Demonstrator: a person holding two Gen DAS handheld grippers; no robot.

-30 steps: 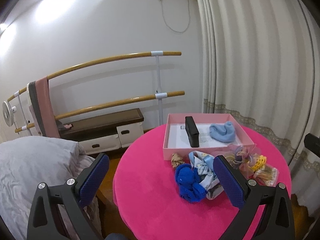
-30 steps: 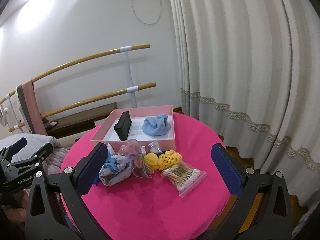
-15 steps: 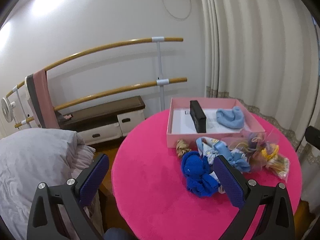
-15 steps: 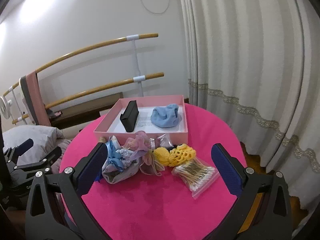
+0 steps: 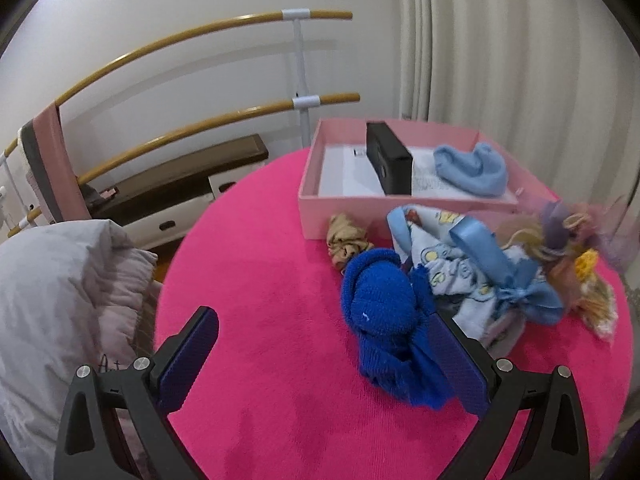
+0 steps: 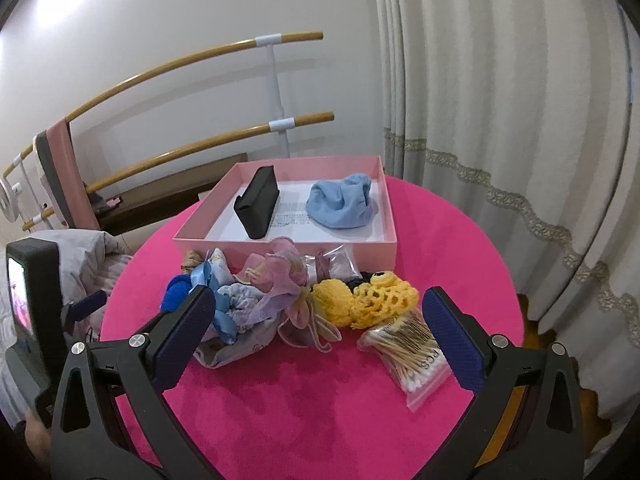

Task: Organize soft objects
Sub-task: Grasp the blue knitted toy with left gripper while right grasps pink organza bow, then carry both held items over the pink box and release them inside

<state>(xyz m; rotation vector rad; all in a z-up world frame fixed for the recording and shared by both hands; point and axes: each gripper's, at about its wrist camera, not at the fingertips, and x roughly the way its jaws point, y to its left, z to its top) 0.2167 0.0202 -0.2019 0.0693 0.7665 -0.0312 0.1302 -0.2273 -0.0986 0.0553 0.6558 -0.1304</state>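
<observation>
A pile of soft things lies on the round pink table point(image 5: 260, 288) in front of a pink box point(image 5: 320, 196). Nearest my open left gripper point(image 5: 324, 356) is a royal-blue knit cloth point(image 5: 380, 316), against the inside of its right finger. Behind it lie a tan scrunchie point(image 5: 346, 240) and a printed light-blue cloth with a ribbon point(image 5: 472, 268). In the right wrist view my right gripper point(image 6: 320, 332) stands open over the pile: lilac fabric point(image 6: 276, 280), yellow crochet pieces point(image 6: 360, 300). A light-blue cloth point(image 6: 340, 200) lies in the pink box point(image 6: 384, 200).
A black case point(image 6: 258, 200) stands inside the box. A bag of cotton swabs point(image 6: 412, 356) lies by my right finger. A bed with grey bedding point(image 5: 60, 300) is left of the table, ballet barres point(image 5: 200, 128) and a low cabinet behind, curtains point(image 6: 500, 120) to the right.
Both grippers have moved forward and down toward the pile. The blue knit cloth now sits against the left gripper's right finger. Jaws stay open.
</observation>
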